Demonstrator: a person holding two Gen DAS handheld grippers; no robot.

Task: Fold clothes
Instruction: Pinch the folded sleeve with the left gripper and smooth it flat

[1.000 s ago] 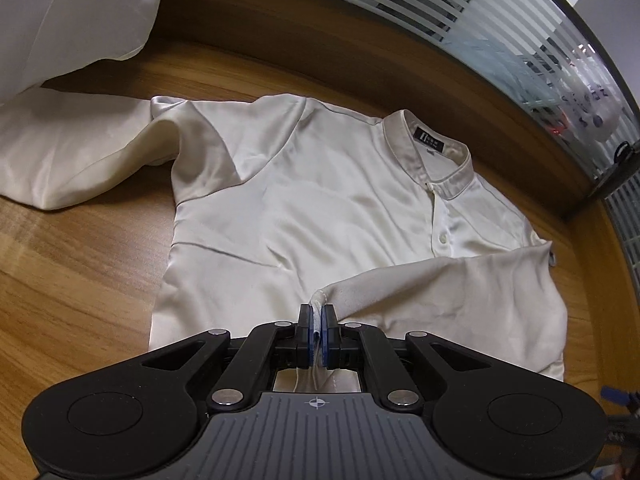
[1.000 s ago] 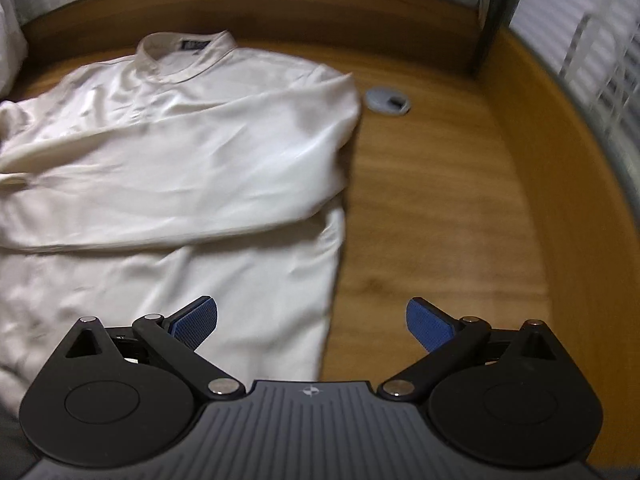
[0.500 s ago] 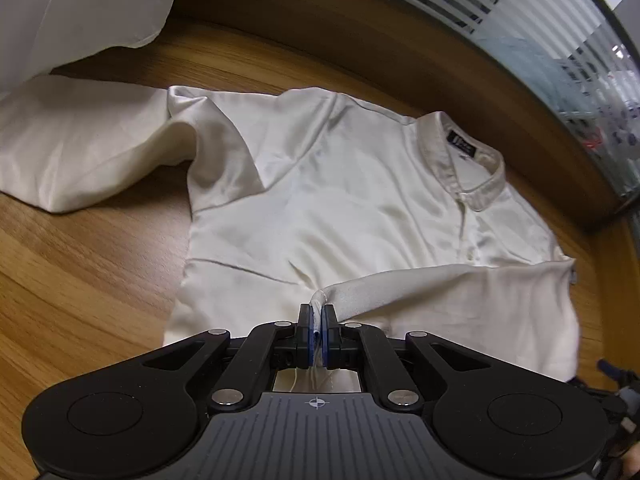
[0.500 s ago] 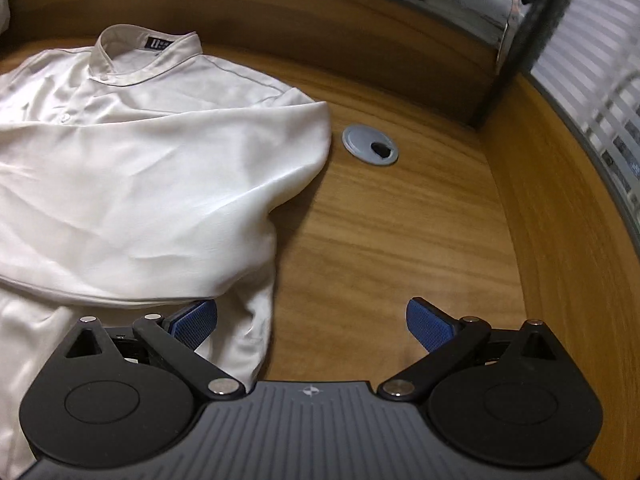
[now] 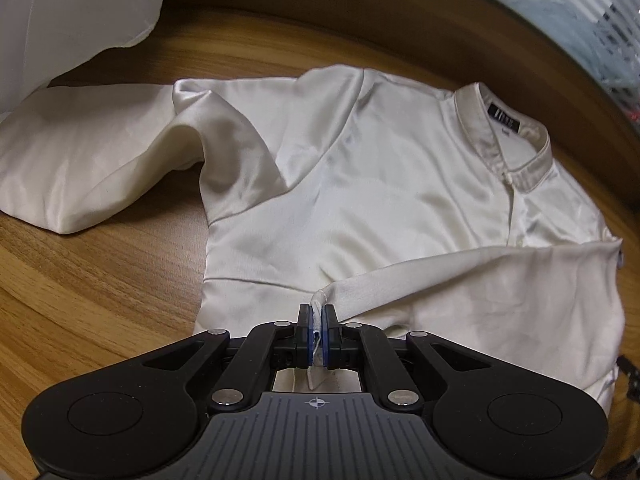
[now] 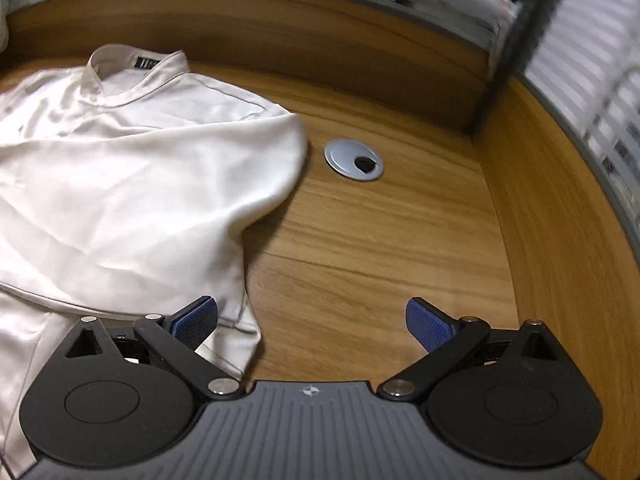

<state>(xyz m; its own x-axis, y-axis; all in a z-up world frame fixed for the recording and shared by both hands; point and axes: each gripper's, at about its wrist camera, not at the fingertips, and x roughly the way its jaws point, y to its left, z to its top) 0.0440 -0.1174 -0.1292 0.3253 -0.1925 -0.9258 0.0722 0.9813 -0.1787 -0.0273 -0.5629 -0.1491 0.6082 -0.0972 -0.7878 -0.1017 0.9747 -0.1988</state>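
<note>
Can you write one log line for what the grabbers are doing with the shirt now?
left gripper: shut on cuff | right gripper: open, empty | shirt: flat on desk

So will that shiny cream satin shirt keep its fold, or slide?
Probably floppy: the cream satin shirt sags in soft folds where the left gripper pinches its sleeve cuff. Its sheen hints it is slippery on the smooth wooden desk, so folds may shift.

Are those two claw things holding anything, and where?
The left gripper pinches the cream shirt by its sleeve cuff. The right gripper holds nothing.
</note>
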